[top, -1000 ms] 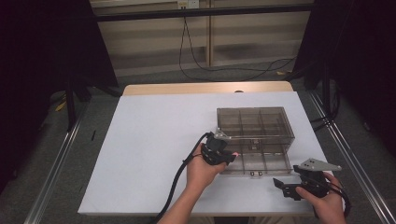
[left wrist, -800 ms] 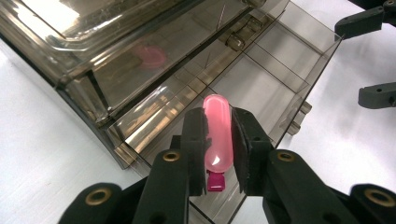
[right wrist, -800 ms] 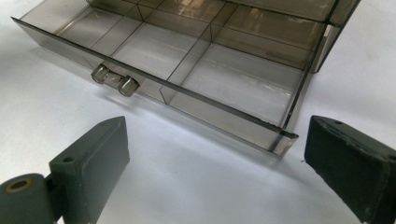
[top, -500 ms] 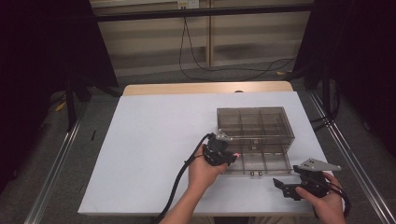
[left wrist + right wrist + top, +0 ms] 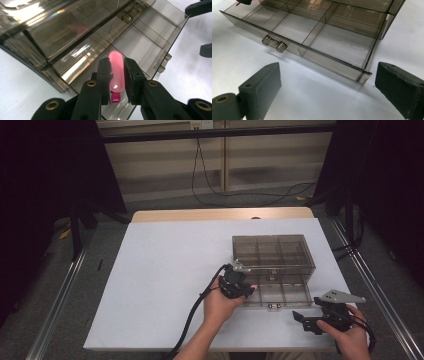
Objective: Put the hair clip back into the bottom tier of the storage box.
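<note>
— What's the room like from where you stand?

— Dim, mostly. Black curtains (image 5: 55, 195) hang on both sides, and the light falls on the white counter (image 5: 165, 270), which has a bare wooden edge (image 5: 220, 214) at its far end.

— And behind it?

— A pale panelled wall (image 5: 260, 165), with a dark bar (image 5: 215, 133) running across near the top and a wall socket (image 5: 201, 124) above it. Black cables (image 5: 240, 195) drop down and trail over the grey floor (image 5: 115, 240).

— Anything along the sides?

— Metal rails (image 5: 57, 305) run along the floor on either side of the counter.
</note>
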The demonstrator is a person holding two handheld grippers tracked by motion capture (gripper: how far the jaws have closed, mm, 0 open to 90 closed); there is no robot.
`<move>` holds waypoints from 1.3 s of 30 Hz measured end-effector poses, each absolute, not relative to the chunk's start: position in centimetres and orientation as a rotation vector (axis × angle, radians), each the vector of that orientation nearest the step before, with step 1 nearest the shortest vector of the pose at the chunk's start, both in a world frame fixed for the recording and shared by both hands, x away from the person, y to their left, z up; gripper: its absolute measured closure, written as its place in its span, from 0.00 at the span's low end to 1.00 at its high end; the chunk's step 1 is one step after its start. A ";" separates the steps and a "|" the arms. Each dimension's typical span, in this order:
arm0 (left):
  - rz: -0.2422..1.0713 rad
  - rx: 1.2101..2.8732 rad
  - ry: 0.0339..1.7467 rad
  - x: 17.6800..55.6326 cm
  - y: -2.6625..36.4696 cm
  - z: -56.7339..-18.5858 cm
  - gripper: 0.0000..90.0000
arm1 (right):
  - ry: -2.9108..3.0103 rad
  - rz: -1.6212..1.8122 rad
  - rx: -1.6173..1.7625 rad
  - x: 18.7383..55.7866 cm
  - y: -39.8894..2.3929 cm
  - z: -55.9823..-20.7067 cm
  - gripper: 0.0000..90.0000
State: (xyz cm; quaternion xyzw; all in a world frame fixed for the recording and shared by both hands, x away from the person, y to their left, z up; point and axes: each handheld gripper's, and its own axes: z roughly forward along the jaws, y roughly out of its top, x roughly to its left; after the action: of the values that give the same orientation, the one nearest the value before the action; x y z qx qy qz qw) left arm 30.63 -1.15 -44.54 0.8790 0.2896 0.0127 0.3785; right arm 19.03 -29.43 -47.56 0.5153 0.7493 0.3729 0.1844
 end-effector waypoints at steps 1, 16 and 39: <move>0.035 2.245 0.741 30.6 -1.2 -44.6 0.85 | 2.113 1.053 1.451 19.0 -29.4 -47.6 0.07; 0.046 2.250 0.745 30.5 -1.4 -45.2 0.84 | 2.111 1.055 1.454 19.0 -29.4 -47.5 0.07; 0.045 2.259 0.735 30.3 -1.0 -44.9 0.80 | 2.110 1.053 1.457 19.0 -29.4 -47.5 0.07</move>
State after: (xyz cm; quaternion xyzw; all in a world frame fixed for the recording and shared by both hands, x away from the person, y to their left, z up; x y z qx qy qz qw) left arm 30.34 -1.04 -44.90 0.8820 0.2869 0.0177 0.3735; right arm 18.96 -29.38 -47.51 0.5166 0.7482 0.3734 0.1841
